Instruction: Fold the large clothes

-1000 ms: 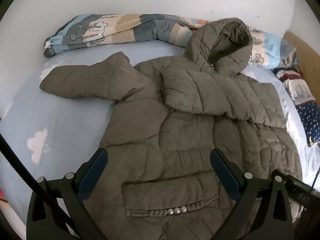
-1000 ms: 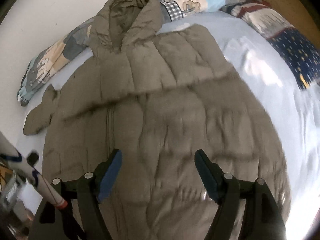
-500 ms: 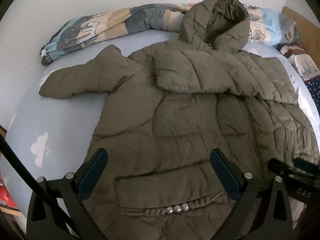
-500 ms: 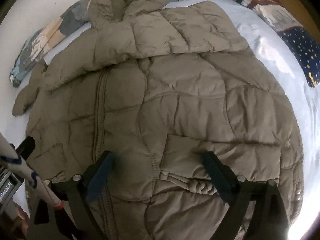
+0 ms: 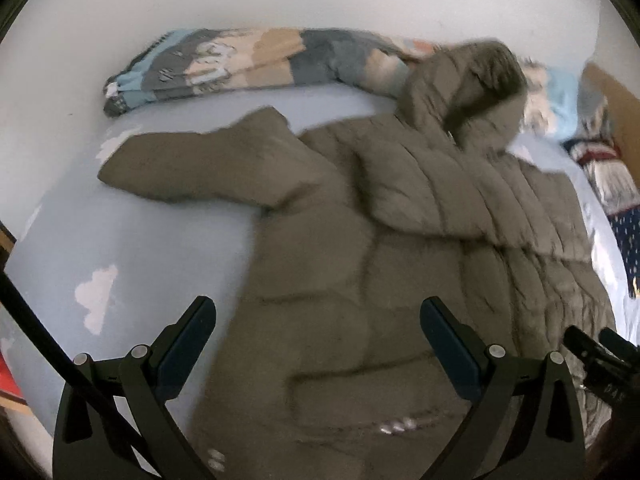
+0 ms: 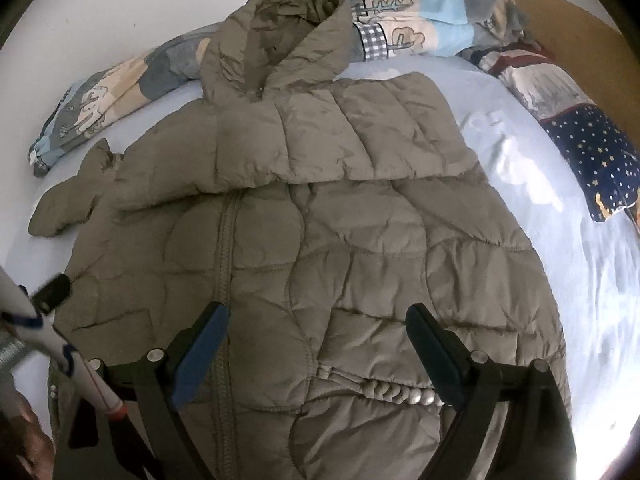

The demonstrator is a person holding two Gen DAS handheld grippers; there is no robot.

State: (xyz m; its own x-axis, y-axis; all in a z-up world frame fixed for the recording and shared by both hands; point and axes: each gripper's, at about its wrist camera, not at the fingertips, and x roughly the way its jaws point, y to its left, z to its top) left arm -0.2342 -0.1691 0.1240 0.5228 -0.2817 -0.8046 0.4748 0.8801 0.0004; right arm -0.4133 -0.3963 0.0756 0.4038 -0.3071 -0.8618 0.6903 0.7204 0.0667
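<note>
jacket: olive quilted hooded puffer jacket [image 6: 320, 240] lies front-up, zip closed, spread on the light-blue bed sheet [image 5: 132, 240]; hood [image 6: 280, 36] at far end, propped vs. the rolled bedding.
sleeves: one sleeve [image 6: 340, 136] already folded across chest, lying flat over the zip. Other sleeve [image 5: 208, 164] sticks out sideways on bare sheet, not folded.
step (judged): 2nd sleeve in next, then hem up toward hood.
left gripper: left gripper [image 5: 316, 344] jaws wide apart, nothing btwn pads, hovers over the hem on the side w/ the outstretched sleeve. View blurred.
right gripper: right gripper [image 6: 318, 344] spread wide too, empty, above the lower front nr the pocket w/ snap studs [image 6: 404, 392].
how to do it well: take sleeve nr the cuff, not mid-arm; lay it parallel over the first so bulk stacks even. Puffy fill springs back, so press air out before lifting hem. Pinch both layers at hem corners, else front slides off back.
risk: slick shell may slip from the pads.
containers: none in view; pocket shut, contents can't tell.
around: patterned rolled duvet [image 5: 248, 64] along wall; star-print blanket [image 6: 592, 160] at bed edge, well apart from jacket.
</note>
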